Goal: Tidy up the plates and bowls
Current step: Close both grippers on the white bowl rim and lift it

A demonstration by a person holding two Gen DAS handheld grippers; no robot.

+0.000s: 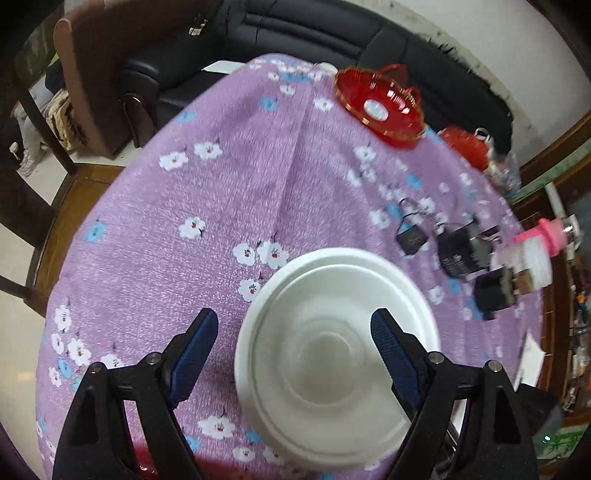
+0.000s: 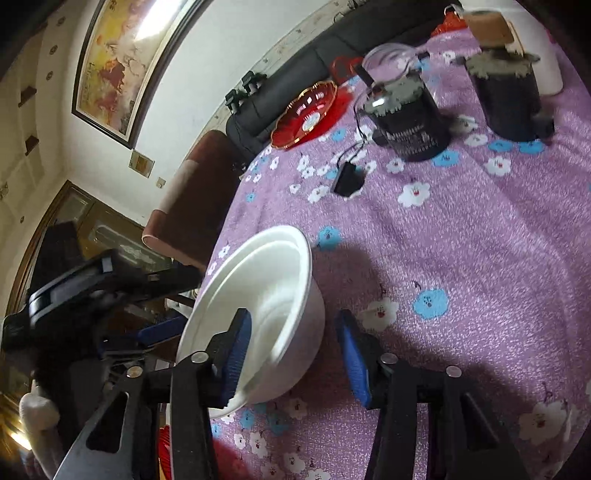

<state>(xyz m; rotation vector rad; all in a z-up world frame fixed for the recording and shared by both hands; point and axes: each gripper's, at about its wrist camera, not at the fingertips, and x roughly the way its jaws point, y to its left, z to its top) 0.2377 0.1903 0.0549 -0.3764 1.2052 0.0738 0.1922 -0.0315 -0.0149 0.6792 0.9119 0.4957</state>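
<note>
A stack of nested white bowls stands near the front edge of the table, which is covered by a purple flowered cloth. My left gripper hangs open over it. One of its fingers is above the bowl's inside and the other is above the cloth, neither touching. In the right wrist view the white bowl looks tilted. My right gripper straddles its near wall, with one pad inside and the other just outside. A small gap shows at the outer pad. A red glass plate sits at the far edge.
Two black canisters and a small black adapter with its cord lie on the cloth beyond the bowls. A pink-capped bottle stands at the right edge. A brown chair and a black sofa border the table.
</note>
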